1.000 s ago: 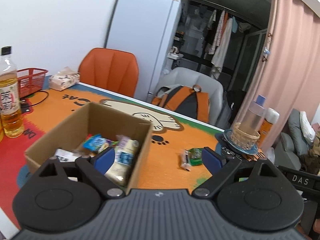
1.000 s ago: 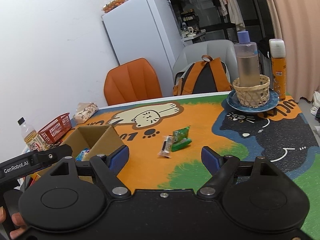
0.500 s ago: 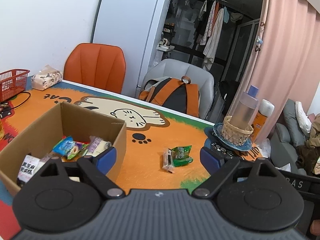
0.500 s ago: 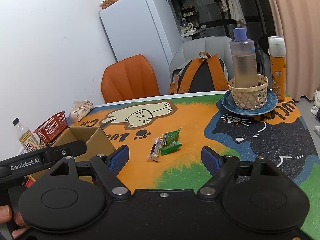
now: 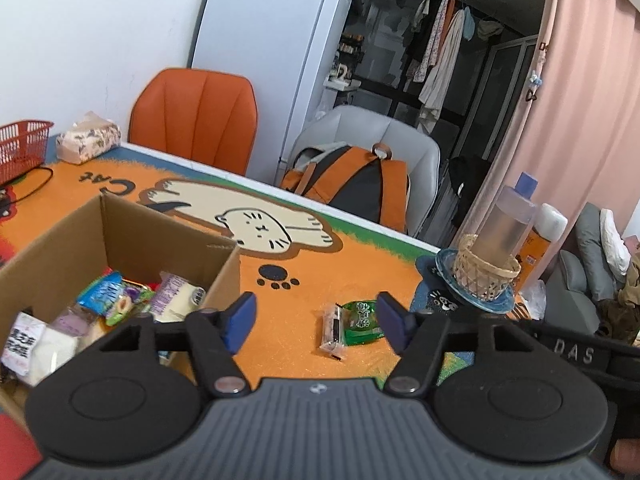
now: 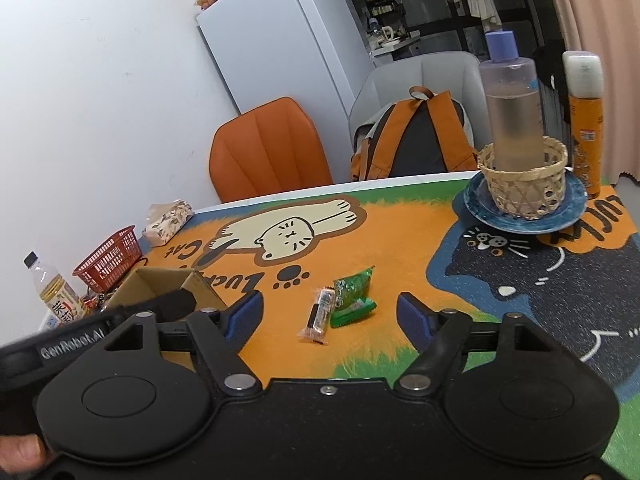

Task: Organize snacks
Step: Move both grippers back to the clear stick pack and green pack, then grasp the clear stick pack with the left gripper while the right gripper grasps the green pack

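Two snacks lie side by side on the orange mat: a green packet (image 5: pixel 362 322) (image 6: pixel 352 298) and a clear-wrapped dark bar (image 5: pixel 333 332) (image 6: pixel 319 315). A cardboard box (image 5: pixel 172 232) (image 6: pixel 168 284) to their left holds several wrapped snacks (image 5: pixel 112 300). My left gripper (image 5: pixel 318 322) hovers short of the two snacks, its jaws closing with nothing between the pads. My right gripper (image 6: pixel 330 314) also hangs above and short of them, jaws closing on air. The left tool's black body (image 6: pixel 92 328) shows at the lower left of the right wrist view.
A woven basket (image 6: pixel 524 184) with a clear bottle stands on a blue plate (image 6: pixel 480 210) at the far right, an orange can (image 6: pixel 586 120) behind. A red basket (image 6: pixel 110 258), tissue pack (image 6: pixel 166 222) and tea bottle (image 6: pixel 56 296) sit at the left. Chairs and a backpack (image 5: pixel 352 184) line the far edge.
Both grippers slid toward the two loose snacks, which now sit larger and nearer the fingertips. Both pairs of jaws have narrowed. The box has drifted left in the left wrist view.
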Available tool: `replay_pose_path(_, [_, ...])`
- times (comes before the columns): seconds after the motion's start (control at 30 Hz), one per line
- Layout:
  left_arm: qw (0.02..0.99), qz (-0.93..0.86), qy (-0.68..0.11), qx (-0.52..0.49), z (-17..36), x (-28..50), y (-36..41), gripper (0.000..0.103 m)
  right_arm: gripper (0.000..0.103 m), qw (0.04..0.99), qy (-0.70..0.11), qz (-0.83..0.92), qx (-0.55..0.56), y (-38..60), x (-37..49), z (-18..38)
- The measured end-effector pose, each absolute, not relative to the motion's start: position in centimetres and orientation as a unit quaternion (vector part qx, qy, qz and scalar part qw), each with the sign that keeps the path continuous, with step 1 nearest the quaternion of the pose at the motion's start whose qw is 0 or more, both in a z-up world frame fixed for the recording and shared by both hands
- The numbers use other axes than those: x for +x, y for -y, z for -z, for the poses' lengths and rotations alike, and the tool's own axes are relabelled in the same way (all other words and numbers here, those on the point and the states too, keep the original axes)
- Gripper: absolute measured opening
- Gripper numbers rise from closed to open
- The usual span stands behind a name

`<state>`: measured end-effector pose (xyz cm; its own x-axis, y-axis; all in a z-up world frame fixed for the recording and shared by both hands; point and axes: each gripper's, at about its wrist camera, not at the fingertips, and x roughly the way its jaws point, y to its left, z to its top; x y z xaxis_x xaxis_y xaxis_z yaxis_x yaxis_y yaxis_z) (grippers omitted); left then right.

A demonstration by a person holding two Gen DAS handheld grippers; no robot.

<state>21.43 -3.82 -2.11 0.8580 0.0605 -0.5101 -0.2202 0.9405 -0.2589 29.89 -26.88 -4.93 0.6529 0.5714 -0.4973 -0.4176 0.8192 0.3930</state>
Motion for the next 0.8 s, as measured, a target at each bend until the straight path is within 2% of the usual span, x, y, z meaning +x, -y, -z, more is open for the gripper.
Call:
replay_pose_path(0.33, [0.941, -0.084, -0.28, -0.172, 3.5, 24.8, 3.7, 0.054, 0.064, 0.886, -0.347, -0.28, 0.126, 25.0, 34.0, 6.4])
replay_pose_path(0.5, [0.933, -0.087, -0.297, -0.183, 4.5, 26.4, 3.5, 0.037, 0.06, 0.877, -0.368, -0.278, 0.135, 24.2, 36.0, 7.7])
replay_pose_path(0.8, [0.924, -0.095, -0.316, -0.195, 6.1, 28.8, 3.4, 0.037, 0.055, 0.864, -0.397, -0.275, 0.141, 23.4, 38.9, 9.7])
